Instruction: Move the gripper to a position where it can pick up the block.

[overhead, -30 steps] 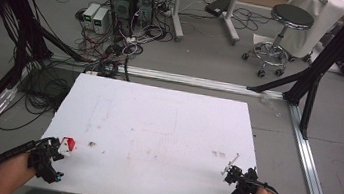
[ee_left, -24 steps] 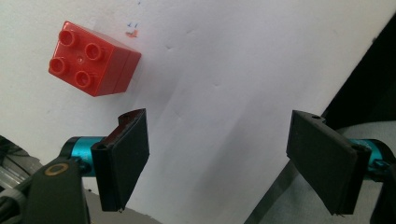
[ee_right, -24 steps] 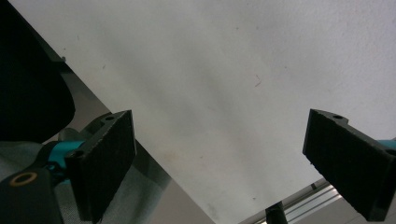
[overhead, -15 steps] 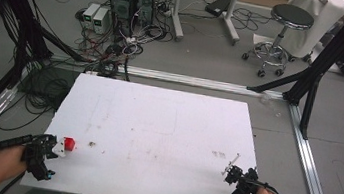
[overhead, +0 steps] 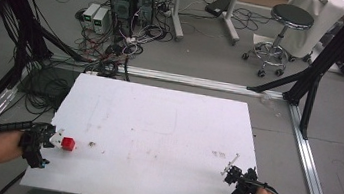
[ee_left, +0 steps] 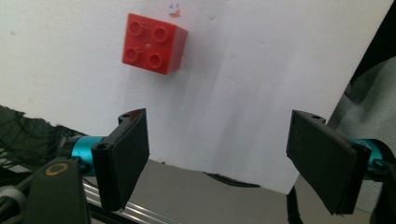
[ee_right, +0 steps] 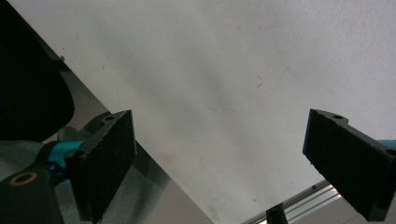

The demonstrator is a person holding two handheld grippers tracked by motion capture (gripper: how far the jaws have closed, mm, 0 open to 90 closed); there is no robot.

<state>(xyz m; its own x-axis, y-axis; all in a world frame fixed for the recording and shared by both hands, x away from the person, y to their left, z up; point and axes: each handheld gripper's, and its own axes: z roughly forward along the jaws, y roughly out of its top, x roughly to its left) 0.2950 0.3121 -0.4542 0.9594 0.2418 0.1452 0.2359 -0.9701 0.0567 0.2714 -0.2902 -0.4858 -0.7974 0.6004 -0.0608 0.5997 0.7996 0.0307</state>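
A small red brick (overhead: 68, 144) with four studs lies on the white table (overhead: 156, 125) near its left edge; the left gripper view has the red brick (ee_left: 153, 43) just ahead of the jaws. My left gripper (overhead: 41, 144) hovers at the table's left edge beside it, open and holding nothing; its open span (ee_left: 217, 156) sits short of the brick. At the front right corner my right gripper (overhead: 236, 183) is open over bare table, with its empty span (ee_right: 219, 158) wide.
Aluminium frame rails (overhead: 310, 160) run along the table's sides. Computers and cable tangles (overhead: 126, 5) sit on the floor behind, with a stool (overhead: 288, 21) at the back right. A small dark speck (overhead: 91, 143) lies right of the brick.
My left gripper has drawn back to the left off the brick, which now lies free on the table. The right gripper has stayed put.
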